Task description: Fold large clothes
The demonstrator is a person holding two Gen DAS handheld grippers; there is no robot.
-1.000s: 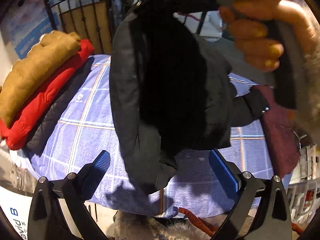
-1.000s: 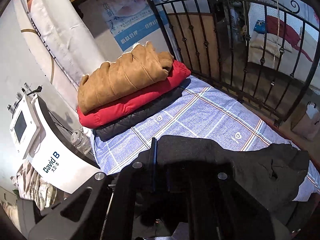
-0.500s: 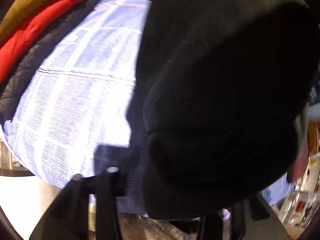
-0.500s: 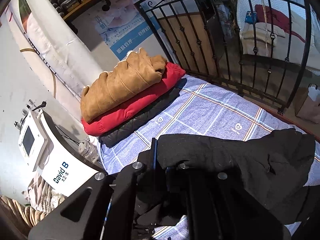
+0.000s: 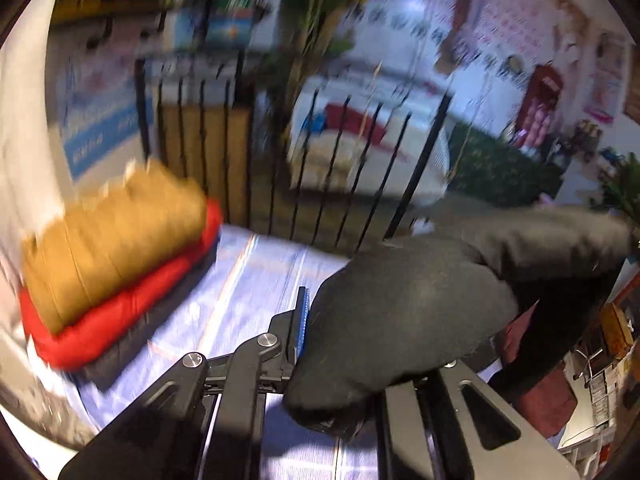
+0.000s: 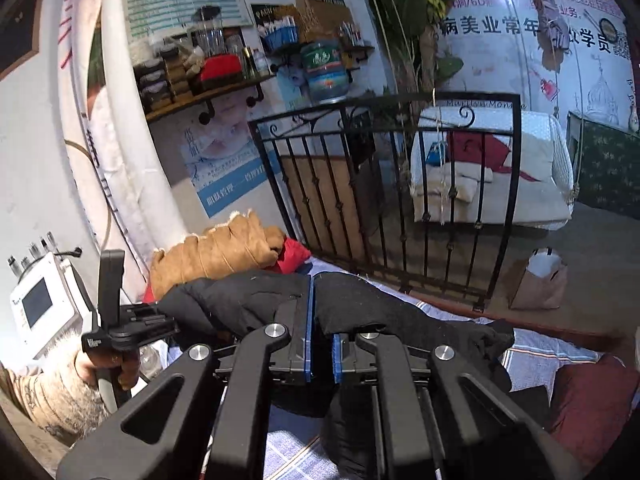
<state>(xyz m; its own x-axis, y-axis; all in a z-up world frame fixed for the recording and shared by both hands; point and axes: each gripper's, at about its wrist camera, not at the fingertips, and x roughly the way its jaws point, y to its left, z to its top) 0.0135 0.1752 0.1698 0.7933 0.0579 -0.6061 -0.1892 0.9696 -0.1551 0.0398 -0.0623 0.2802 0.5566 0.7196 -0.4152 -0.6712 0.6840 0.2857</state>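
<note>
A black jacket (image 5: 408, 316) hangs stretched between my two grippers above the blue checked bed sheet (image 5: 248, 280). My left gripper (image 5: 340, 344) is shut on one bunched end of it; only its left blue pad shows, the other is hidden by cloth. In the right wrist view my right gripper (image 6: 316, 308) is shut on the jacket's (image 6: 384, 312) upper edge, and the cloth drapes over both sides of the fingers. The left gripper (image 6: 116, 320) with the hand holding it shows at the left there.
Folded coats, tan (image 5: 116, 232) on red (image 5: 120, 320) on dark quilted, are stacked at the bed's far left. A black iron railing (image 6: 400, 200) runs behind the bed. A white machine (image 6: 40, 308) stands left, a maroon garment (image 6: 592, 392) lies right.
The left gripper went from open in front of the hanging jacket to shut on it. Both grippers have risen and tilted up, lifting the jacket off the bed.
</note>
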